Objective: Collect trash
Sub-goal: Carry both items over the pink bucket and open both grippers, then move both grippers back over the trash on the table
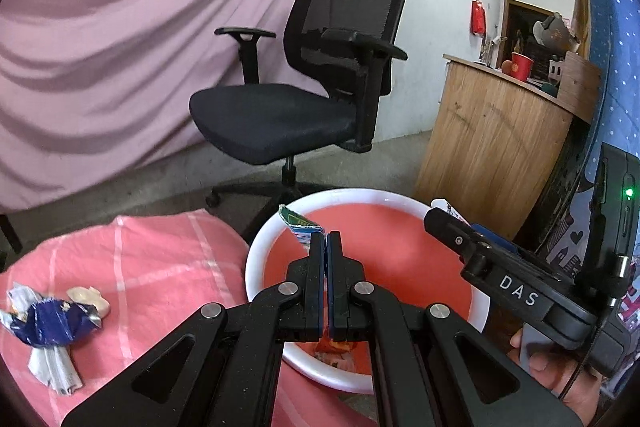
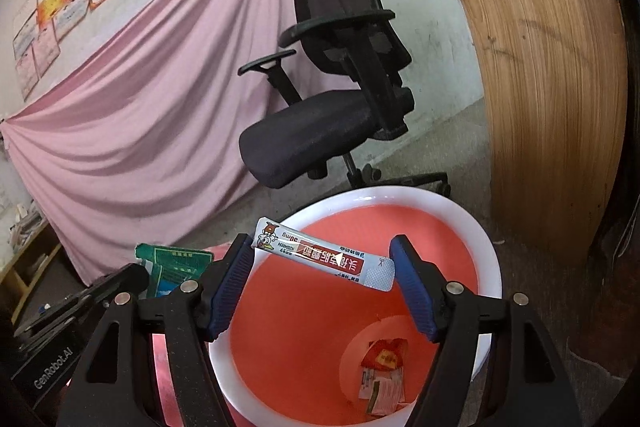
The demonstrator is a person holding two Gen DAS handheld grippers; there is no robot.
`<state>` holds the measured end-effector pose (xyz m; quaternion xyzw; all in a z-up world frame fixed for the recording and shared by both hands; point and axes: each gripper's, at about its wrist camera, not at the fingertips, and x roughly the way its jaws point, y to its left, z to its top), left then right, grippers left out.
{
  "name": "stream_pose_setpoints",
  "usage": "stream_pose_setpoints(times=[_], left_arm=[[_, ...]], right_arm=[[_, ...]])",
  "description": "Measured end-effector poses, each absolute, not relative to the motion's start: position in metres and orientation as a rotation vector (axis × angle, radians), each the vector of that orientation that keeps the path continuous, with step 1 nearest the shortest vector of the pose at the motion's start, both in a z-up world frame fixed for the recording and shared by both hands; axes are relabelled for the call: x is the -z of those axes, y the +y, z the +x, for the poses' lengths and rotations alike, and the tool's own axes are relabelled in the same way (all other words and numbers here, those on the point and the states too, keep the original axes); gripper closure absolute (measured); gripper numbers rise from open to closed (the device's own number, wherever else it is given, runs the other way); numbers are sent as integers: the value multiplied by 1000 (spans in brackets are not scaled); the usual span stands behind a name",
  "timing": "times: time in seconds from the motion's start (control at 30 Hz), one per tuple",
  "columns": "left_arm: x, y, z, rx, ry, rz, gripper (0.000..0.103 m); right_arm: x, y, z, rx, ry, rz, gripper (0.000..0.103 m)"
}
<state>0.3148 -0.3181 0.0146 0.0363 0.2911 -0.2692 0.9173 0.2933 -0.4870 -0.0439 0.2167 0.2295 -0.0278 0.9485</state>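
Note:
My left gripper (image 1: 326, 239) is shut on a green, blue and white wrapper (image 1: 300, 225), held over the near rim of a white bin with a red liner (image 1: 256, 247). The same wrapper (image 2: 176, 259) shows at the left of the right wrist view. My right gripper (image 2: 320, 247) hangs over the bin (image 2: 472, 227), jaws wide. A long white and red sachet (image 2: 328, 261) spans them, each end touching a blue pad. Several wrappers (image 2: 384, 367) lie at the bin's bottom. A blue wrapper (image 1: 44, 319) and a cream scrap (image 1: 88, 297) lie on the pink checked cloth (image 1: 160, 267).
A black office chair (image 1: 280, 107) stands just behind the bin on the concrete floor. A wooden counter (image 1: 492, 147) rises at the right. A pink sheet (image 1: 100, 67) drapes the back wall. A hand (image 1: 560, 379) grips the right gripper's handle.

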Motion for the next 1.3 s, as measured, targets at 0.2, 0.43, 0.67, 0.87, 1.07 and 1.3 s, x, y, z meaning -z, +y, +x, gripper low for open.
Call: stream_pose_setpoints(times=[0.2, 0.43, 0.67, 0.87, 1.07, 1.3], left_arm=[[-10, -313, 325, 544, 676, 33, 103], [-15, -295, 323, 502, 668, -6, 101], [-27, -269, 310, 439, 605, -39, 71], [-40, -235, 298, 361, 548, -78, 55], [-53, -189, 281, 249, 457, -119, 19], [-63, -133, 245, 114, 290, -148, 1]], right_arm=[[47, -486, 296, 52, 485, 444, 31], [47, -485, 297, 41, 493, 444, 27], [39, -473, 295, 29, 465, 413, 22], [20, -450, 286, 2, 371, 355, 10], [-2, -420, 274, -53, 230, 299, 0], [-20, -376, 260, -142, 96, 225, 0]])
